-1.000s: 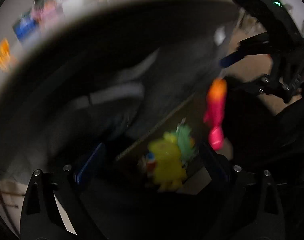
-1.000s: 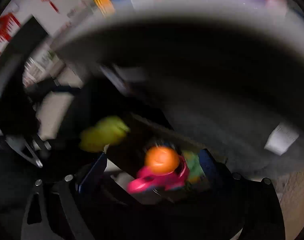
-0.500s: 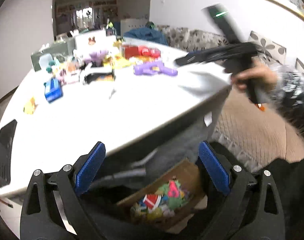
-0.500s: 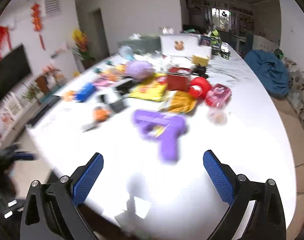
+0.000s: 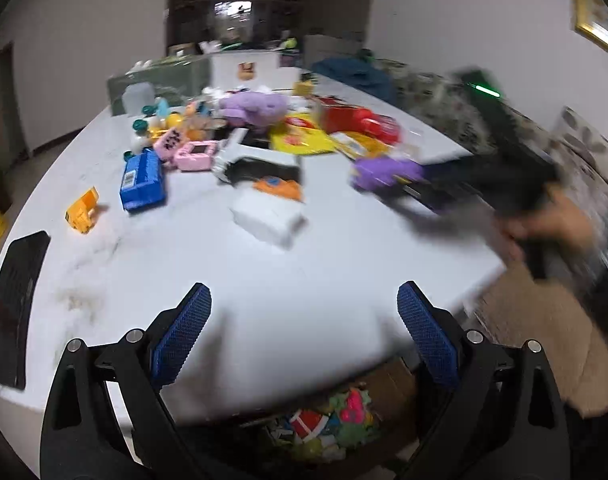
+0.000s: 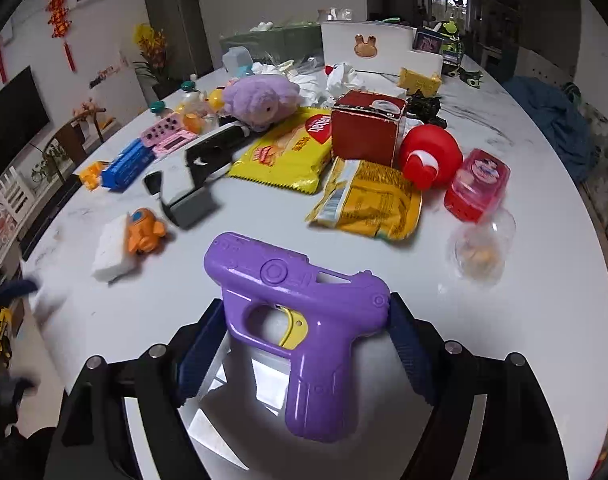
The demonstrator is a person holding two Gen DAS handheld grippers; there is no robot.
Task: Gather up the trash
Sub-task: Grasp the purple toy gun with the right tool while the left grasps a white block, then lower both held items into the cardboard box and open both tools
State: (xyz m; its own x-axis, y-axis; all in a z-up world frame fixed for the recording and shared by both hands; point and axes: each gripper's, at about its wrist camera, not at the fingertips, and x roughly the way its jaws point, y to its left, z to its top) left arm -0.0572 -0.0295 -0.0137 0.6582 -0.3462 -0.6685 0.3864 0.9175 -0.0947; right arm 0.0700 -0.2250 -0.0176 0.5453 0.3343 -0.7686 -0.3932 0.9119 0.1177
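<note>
The right claw (image 6: pixel 308 344) is closing around a purple toy gun (image 6: pixel 299 320), though whether its fingers actually touch it is hard to tell. The glossy gun with a yellow trigger lies low in the frame on the white counter (image 6: pixel 504 340). The left claw (image 5: pixel 304 336) is spread apart and empty. In its view the right claw is a blur at right. Snack bags and toys crowd the far counter.

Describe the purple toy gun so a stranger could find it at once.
On the white table, look at the near edge, ahead of the snack packets. The purple toy gun lies flat there, alone between the right gripper fingers, with a yellow trigger.
</note>
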